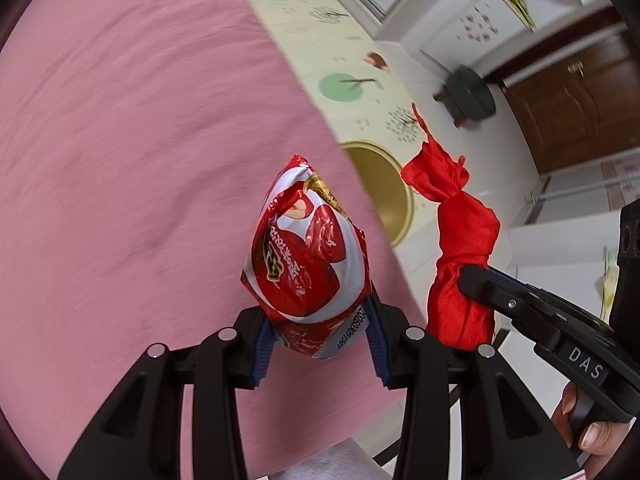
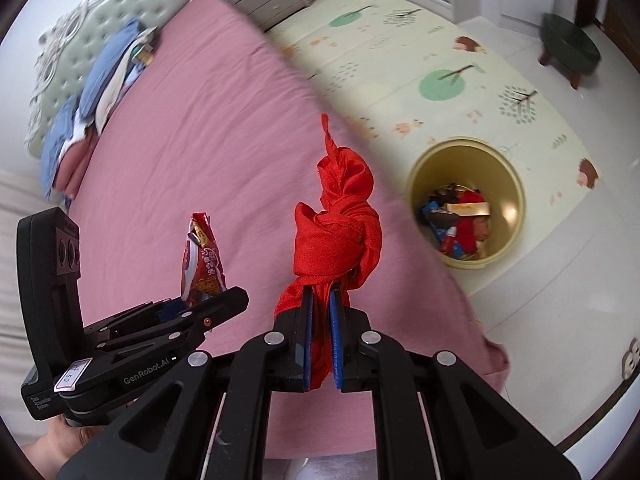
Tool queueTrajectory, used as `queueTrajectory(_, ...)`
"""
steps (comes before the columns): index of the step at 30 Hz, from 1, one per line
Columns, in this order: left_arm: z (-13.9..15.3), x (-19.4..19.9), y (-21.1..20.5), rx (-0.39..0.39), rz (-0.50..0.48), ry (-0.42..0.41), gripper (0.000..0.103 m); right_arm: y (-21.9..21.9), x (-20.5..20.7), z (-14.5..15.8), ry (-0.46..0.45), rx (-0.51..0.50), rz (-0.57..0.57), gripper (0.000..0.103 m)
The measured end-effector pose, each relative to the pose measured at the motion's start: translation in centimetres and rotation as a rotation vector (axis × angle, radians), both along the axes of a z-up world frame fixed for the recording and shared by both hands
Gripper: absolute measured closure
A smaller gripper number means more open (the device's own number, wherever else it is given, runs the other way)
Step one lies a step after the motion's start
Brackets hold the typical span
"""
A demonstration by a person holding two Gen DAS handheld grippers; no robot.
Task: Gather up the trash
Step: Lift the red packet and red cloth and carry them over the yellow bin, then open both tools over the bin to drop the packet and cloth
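Trash was in both grippers, above the pink bed [image 1: 120,140]. In the left wrist view, the left gripper [image 1: 320,320] had its fingers closed on the lower end of a red-and-white snack bag [image 1: 304,248], which stood up puffy between the blue pads. To its right, the right gripper [image 1: 480,284] pinched a knotted red cloth [image 1: 460,248]. Only a slice of the yellow bin [image 1: 384,192] showed past the bed's edge (the rest was hidden by the bed).

In the right wrist view, the right gripper [image 2: 320,320] had its fingers narrow, clamped on the cloth [image 2: 340,232], whose loose tail pointed upward. The left gripper [image 2: 200,304] held the bag [image 2: 202,260] at the left. The bin [image 2: 512,184] stood on the play mat [image 2: 440,80] just beside the bed [image 2: 200,120], open and already partly filled with wrappers.

To do the drop well, I judged each load should be carried fully over the bin's mouth, one at a time, before the fingers opened; the cloth's tail could drape over the rim.
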State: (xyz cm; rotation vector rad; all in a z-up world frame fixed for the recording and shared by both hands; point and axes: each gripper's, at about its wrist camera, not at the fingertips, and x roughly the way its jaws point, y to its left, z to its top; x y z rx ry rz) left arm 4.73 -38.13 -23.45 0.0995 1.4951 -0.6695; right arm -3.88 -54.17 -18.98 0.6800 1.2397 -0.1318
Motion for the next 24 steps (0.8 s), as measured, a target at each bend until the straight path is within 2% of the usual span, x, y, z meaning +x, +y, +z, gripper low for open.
queueTrajectory(14,-2.9,0.1,-12.0,0.041,-0.195,0.030,0.061,-10.5,-2.2,-3.2,0.060,0.016,-0.133,0.095)
queueTrajectory(19,-4.0,1.0,-15.5,0.030,-0.242,0.036,0.059,-13.5,-1.5,-4.3,0.080,-0.005,-0.125,0.095)
queueTrajectory(22,-4.3,1.7,-17.7,-0.005,-0.258,0.040,0.051,-15.0,-0.9,-4.4,0.079,-0.016,-0.115,0.095)
queueTrajectory(23,-4.4,2.0,-18.3,-0.012,-0.261,0.040,0.046,-15.7,-0.5,-4.4,0.078,-0.023,-0.105,0.093)
queueTrajectory(24,-4.4,2.4,-18.8,-0.024,-0.262,0.044,0.043,-16.2,-0.2,-4.4,0.078,-0.028,-0.097,0.087)
